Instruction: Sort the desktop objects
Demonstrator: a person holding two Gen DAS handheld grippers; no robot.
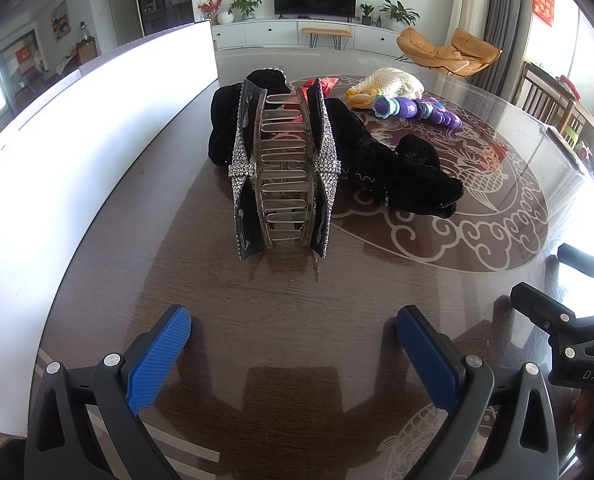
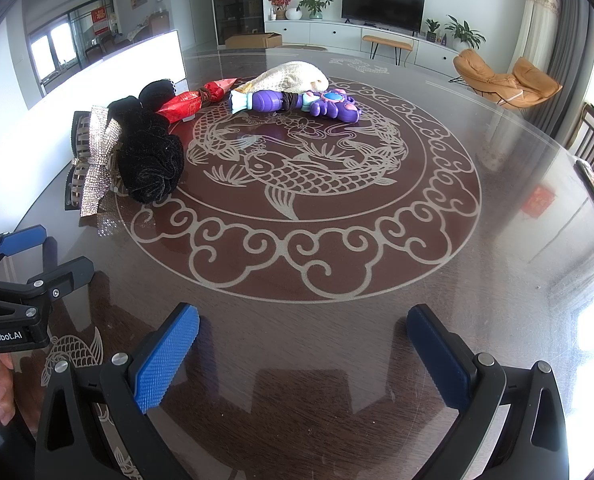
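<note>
A rhinestone hair claw clip (image 1: 283,168) stands on the table straight ahead of my left gripper (image 1: 293,344), which is open and empty a little short of it. The clip also shows in the right wrist view (image 2: 93,160), far left. A black velvet scrunchie (image 1: 397,160) lies behind the clip, also visible in the right wrist view (image 2: 149,160). A purple toy (image 2: 297,102), a cream knitted pouch (image 2: 293,76) and a red wrapped item (image 2: 193,100) lie farther back. My right gripper (image 2: 303,354) is open and empty over bare table.
A white box wall (image 1: 77,152) runs along the table's left side. The round glass-topped table (image 2: 337,240) has a fish pattern. The left gripper's body (image 2: 17,300) sits at the left of the right wrist view. Chairs stand at the right.
</note>
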